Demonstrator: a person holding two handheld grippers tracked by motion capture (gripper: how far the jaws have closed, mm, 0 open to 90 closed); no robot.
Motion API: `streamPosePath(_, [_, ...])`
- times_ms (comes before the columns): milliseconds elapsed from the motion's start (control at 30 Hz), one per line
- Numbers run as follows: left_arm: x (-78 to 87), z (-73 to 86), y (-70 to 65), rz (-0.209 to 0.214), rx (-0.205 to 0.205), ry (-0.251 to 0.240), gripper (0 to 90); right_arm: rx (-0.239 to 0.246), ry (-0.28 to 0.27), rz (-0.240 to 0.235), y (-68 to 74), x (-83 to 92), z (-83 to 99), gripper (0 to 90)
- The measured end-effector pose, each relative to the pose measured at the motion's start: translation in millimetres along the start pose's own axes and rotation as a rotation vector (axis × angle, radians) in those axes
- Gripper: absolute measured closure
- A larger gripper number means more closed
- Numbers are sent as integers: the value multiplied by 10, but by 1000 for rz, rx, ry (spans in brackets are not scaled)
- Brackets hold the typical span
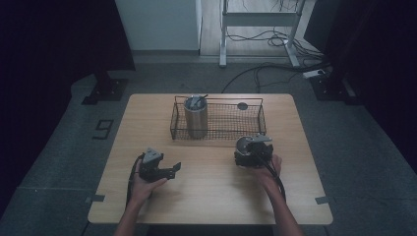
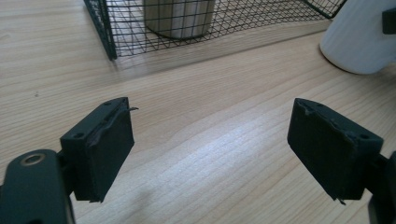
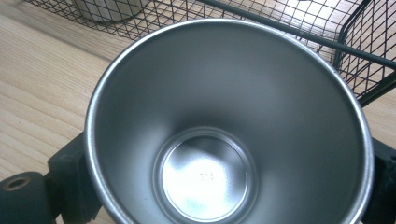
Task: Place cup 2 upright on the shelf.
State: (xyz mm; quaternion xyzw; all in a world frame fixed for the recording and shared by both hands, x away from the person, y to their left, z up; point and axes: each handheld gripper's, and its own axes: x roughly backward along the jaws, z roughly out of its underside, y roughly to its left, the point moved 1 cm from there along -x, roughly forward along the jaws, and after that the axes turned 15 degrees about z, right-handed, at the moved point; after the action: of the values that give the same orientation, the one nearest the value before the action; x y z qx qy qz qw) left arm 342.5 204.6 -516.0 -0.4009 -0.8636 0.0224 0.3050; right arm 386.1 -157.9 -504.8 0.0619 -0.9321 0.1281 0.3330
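Subject item: steel cup (image 3: pixel 205 177), upright on the table (image 1: pixel 206 196), lodged between the jaws of the right gripper (image 1: pixel 248 150) and just short of the near wall of the wire basket (image 1: pixel 216 99).

Right tool state: one black jaw stands at each side of the cup wall. Whether the pads actually press on the metal cannot be told.

Left tool state: the left gripper (image 2: pixel 210 149) hangs low over bare wood with jaws apart and nothing between them. The cup (image 2: pixel 359 42) lies ahead of it and off to its right; the basket is ahead, toward its left.

Judgement on the step: this appears to be taking hold of the cup, probably for the basket. The jaws should close evenly on opposite walls below the rim. The cup tapers, so a high or skewed grip may slip. Any lift must clear the basket's top wire directly ahead of the tool.

View comparison: the right gripper view shows the cup's interior, which is empty. The left gripper view shows its outer wall and its base on the table. The high view alone shows the layout: a taller container (image 1: pixel 195 118) holding utensils at the basket's left end, and free floor space ahead of the right tool.
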Motion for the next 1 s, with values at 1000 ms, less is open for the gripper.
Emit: streamPosePath(1000, [1, 5, -14, 5, -4, 6, 147, -46, -85, -101, -136, 368, -155, 71])
